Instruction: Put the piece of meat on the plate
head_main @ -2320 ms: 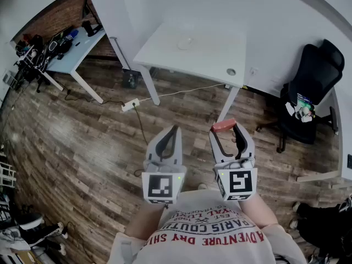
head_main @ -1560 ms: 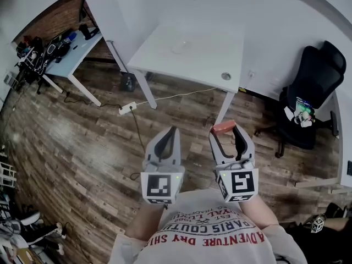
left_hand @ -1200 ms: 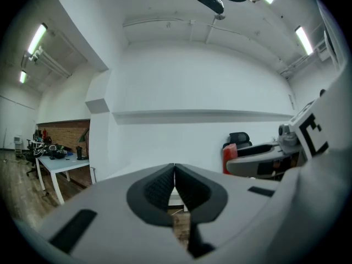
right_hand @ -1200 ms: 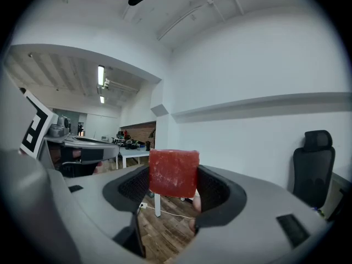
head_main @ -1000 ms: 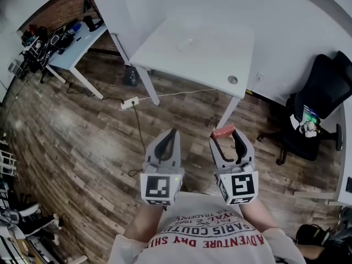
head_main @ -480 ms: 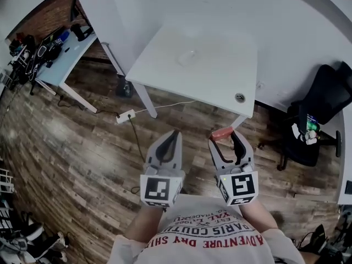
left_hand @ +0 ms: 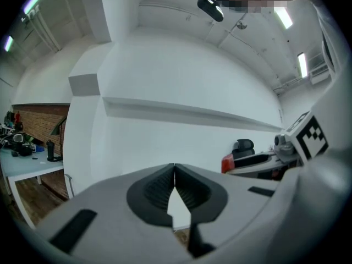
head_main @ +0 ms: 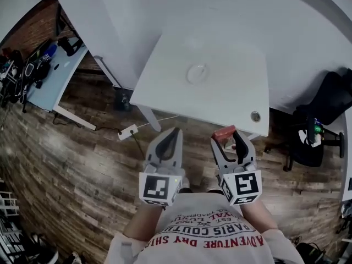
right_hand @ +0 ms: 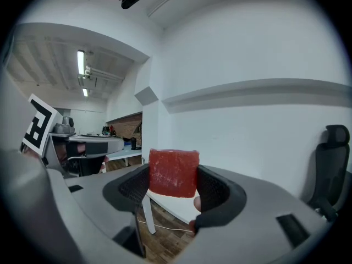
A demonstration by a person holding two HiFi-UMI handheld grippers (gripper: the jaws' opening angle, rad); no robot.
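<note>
A red piece of meat (right_hand: 173, 172) sits clamped between the jaws of my right gripper (head_main: 226, 135); in the head view the meat (head_main: 224, 132) shows at the jaw tips, just short of the white table's (head_main: 231, 87) near edge. A small white plate (head_main: 197, 73) lies near the middle of that table. My left gripper (head_main: 170, 139) is shut with nothing in it, its tips meeting in the left gripper view (left_hand: 174, 168). Both grippers are held side by side at waist height, in front of the table.
A black office chair (head_main: 330, 98) stands to the right of the table. A second desk (head_main: 47, 73) with dark gear is at the far left. A white power strip (head_main: 130, 131) with a cable lies on the wooden floor below the table's front edge.
The table and plate have drawn closer and now lie directly ahead of both grippers. The right gripper still holds the meat; the left stays shut.
</note>
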